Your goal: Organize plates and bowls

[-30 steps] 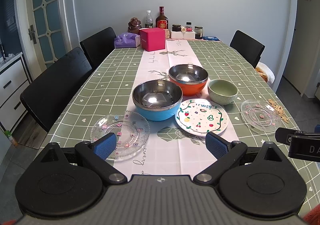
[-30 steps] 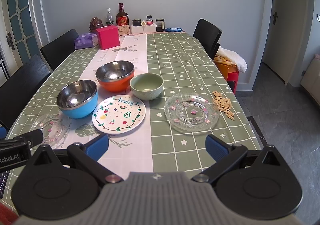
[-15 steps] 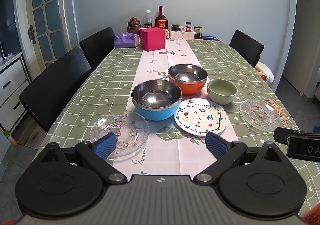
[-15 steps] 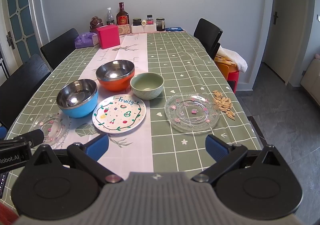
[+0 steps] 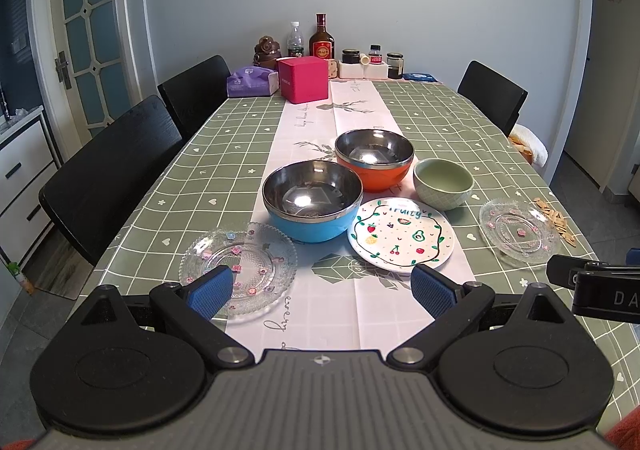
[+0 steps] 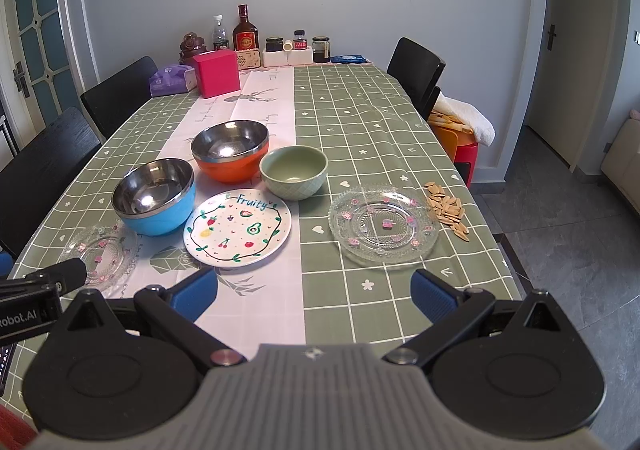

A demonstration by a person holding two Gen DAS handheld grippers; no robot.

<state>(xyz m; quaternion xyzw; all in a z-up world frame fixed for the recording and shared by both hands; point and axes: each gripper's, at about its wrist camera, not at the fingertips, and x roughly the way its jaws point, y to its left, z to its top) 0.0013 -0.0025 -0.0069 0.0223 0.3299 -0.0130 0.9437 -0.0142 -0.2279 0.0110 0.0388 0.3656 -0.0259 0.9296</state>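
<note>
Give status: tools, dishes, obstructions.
Left tool and right tool open, empty, short of the dishes. Bowls and plates unstacked. Seeds beside right glass plate.

Soft, even daylight, sharp focus, glare in the steel bowls (image 5: 312, 189), fisheye bending at the edges

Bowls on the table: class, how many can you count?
3. A blue bowl sits left of the fruit plate, an orange bowl behind it, and a green bowl right of the orange one. None looks hidden.
</note>
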